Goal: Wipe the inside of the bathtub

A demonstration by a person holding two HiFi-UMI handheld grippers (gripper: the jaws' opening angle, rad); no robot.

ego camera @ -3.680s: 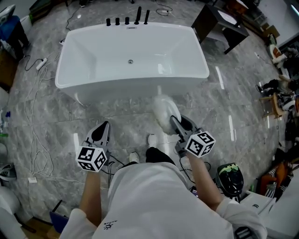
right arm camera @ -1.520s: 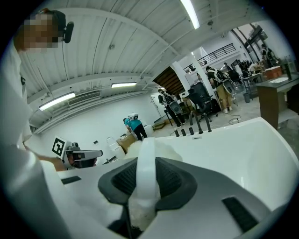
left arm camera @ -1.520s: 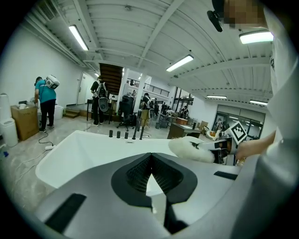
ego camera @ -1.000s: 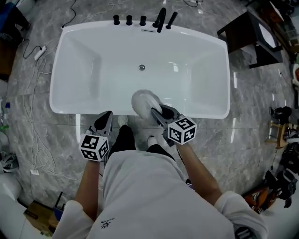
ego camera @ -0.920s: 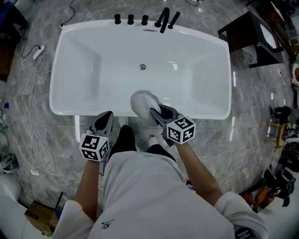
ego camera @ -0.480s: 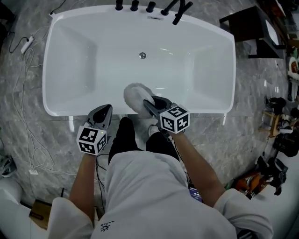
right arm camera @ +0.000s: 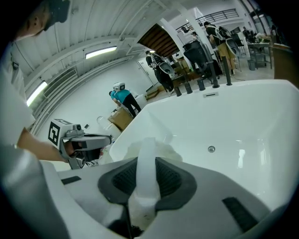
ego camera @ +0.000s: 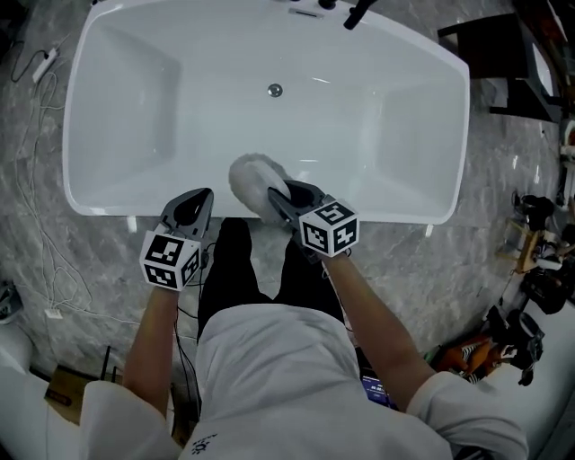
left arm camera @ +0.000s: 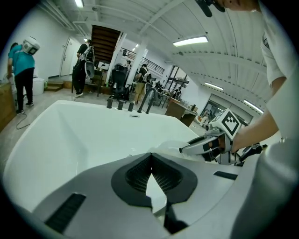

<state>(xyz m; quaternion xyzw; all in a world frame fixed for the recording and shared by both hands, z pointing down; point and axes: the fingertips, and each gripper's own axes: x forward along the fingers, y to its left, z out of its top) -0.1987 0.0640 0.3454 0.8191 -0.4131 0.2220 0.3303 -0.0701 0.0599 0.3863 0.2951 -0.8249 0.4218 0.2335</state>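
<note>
The white bathtub point(ego camera: 404, 213) fills the top of the head view, with its drain point(ego camera: 275, 90) in the middle and dark taps point(ego camera: 357, 13) at the far edge. My right gripper point(ego camera: 280, 192) is shut on the white handle point(right arm camera: 145, 170) of a fluffy white duster. Its head point(ego camera: 249, 175) hangs just over the tub's near rim, inside the tub. My left gripper point(ego camera: 196, 199) is shut and holds nothing, at the near rim to the left of the duster. In the left gripper view the pads meet at my left gripper point(left arm camera: 150, 164), with the right gripper point(left arm camera: 189, 149) ahead to the right.
A dark table point(ego camera: 503, 54) stands beyond the tub's right end. Cables point(ego camera: 36, 225) trail over the marble floor at left, and clutter point(ego camera: 530, 296) lies at right. The person's dark trouser legs point(ego camera: 238, 269) stand against the tub's front. Other people point(left arm camera: 21, 70) stand far off.
The person has walked up to the tub. The right gripper has carried the duster from the floor side across the near rim, and the left gripper has come up to the rim.
</note>
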